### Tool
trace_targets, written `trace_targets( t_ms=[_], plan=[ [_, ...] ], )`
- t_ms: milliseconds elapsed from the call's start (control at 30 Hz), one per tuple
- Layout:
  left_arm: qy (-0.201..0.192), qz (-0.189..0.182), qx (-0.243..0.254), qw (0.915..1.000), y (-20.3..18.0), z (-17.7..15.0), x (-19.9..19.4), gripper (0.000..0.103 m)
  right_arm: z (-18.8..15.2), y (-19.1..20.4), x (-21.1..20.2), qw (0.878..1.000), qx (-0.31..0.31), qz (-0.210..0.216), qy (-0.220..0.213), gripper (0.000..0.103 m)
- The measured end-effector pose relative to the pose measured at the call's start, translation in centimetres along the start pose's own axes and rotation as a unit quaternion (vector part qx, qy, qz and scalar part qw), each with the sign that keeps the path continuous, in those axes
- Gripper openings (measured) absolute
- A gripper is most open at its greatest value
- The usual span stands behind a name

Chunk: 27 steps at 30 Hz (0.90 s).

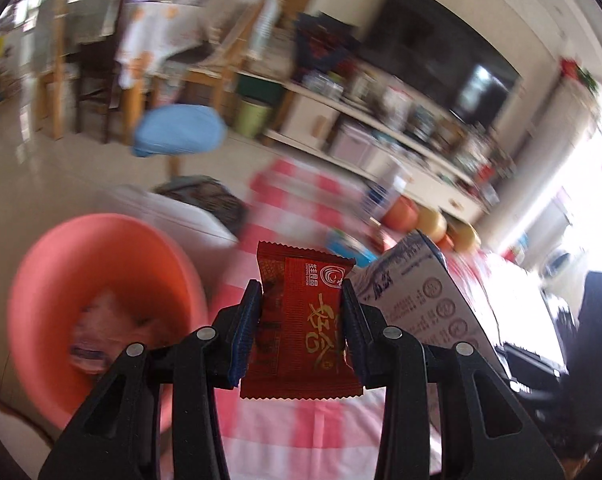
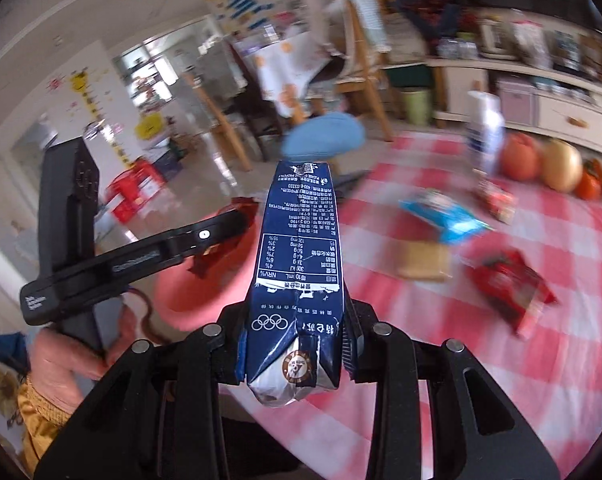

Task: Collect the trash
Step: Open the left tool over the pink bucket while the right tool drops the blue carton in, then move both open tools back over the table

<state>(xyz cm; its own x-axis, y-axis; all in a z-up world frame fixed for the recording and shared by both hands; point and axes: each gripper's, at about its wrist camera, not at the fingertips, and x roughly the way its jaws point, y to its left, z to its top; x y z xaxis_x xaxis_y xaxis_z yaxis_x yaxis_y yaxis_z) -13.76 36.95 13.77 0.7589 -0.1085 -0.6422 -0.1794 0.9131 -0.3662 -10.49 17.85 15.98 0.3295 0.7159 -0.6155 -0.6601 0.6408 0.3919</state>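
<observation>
My left gripper (image 1: 301, 292) is shut on a red snack wrapper (image 1: 301, 328) with gold print, held upright above the table's edge. Lower left of it stands a coral-pink basin (image 1: 61, 264) with crumpled trash (image 1: 101, 328) inside. My right gripper (image 2: 295, 336) is shut on a dark blue milk carton (image 2: 301, 240), squashed at its near end. That carton (image 1: 421, 292) also shows just right of the wrapper. In the right wrist view the left gripper (image 2: 237, 220) holds the red wrapper (image 2: 209, 260) over the basin (image 2: 205, 292).
On the red-and-white checked tablecloth (image 2: 501, 380) lie a blue wrapper (image 2: 441, 212), a red packet (image 2: 509, 284), a brown card piece (image 2: 423, 260) and a small red packet (image 2: 499, 200). A white bottle (image 2: 487, 132) and fruit (image 2: 561, 164) stand at the far edge. A gloved hand (image 2: 65, 356) is at the left.
</observation>
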Motion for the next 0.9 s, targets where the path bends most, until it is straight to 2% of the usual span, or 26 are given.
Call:
trace_targets(
  t_ms=[100,267,333,433,500,533,567,600,633,733,800,900],
  plan=[
    [-0.017,0.032,-0.038,0.9986,3.7,0.8,-0.9,0.041,1.5,2.4,2.6,1.000,-0.011,0.024,0.009,0.036],
    [-0.039,0.081,-0.108,0.9901,9.6,1.6,-2.0,0.041,3.8,6.5,7.9,0.998,-0.037,0.049,0.027,0.036],
    [-0.040,0.093,-0.135,0.9857,11.7,1.9,-2.0,0.041,4.5,7.4,10.0,0.997,-0.040,0.052,0.035,0.036],
    [-0.037,0.104,-0.172,0.9789,14.2,2.0,-1.6,0.042,4.6,7.9,13.0,0.997,-0.056,0.025,0.043,0.037],
    [-0.027,0.117,-0.189,0.9746,15.3,1.8,-0.9,0.043,4.4,7.3,14.9,0.997,-0.047,0.017,0.058,0.044],
    [-0.017,0.122,-0.194,0.9732,15.7,1.7,-0.4,0.044,4.1,6.7,15.5,0.998,-0.032,0.012,0.059,0.055],
    [-0.013,0.127,-0.195,0.9725,15.9,1.6,-0.1,0.050,3.7,6.1,15.6,0.998,-0.019,0.005,0.054,0.064],
    [-0.011,0.139,-0.194,0.9711,16.0,1.5,0.1,0.061,3.2,5.3,15.5,0.999,-0.005,0.000,0.048,0.067],
    [-0.013,0.151,-0.190,0.9700,15.9,1.4,0.0,0.067,2.8,4.9,15.4,0.999,0.002,-0.002,0.044,0.068],
    [-0.035,0.162,-0.172,0.9710,15.4,1.5,-0.5,0.074,1.5,3.3,14.2,0.999,0.017,-0.025,0.029,0.078],
    [-0.053,0.165,-0.163,0.9713,15.0,1.7,-1.0,0.088,0.9,2.5,13.4,0.999,0.018,-0.037,0.020,0.080],
    [-0.079,0.154,-0.150,0.9735,13.7,1.9,-1.5,0.090,-0.3,1.8,11.5,0.998,0.008,-0.068,0.005,0.085]
  ],
)
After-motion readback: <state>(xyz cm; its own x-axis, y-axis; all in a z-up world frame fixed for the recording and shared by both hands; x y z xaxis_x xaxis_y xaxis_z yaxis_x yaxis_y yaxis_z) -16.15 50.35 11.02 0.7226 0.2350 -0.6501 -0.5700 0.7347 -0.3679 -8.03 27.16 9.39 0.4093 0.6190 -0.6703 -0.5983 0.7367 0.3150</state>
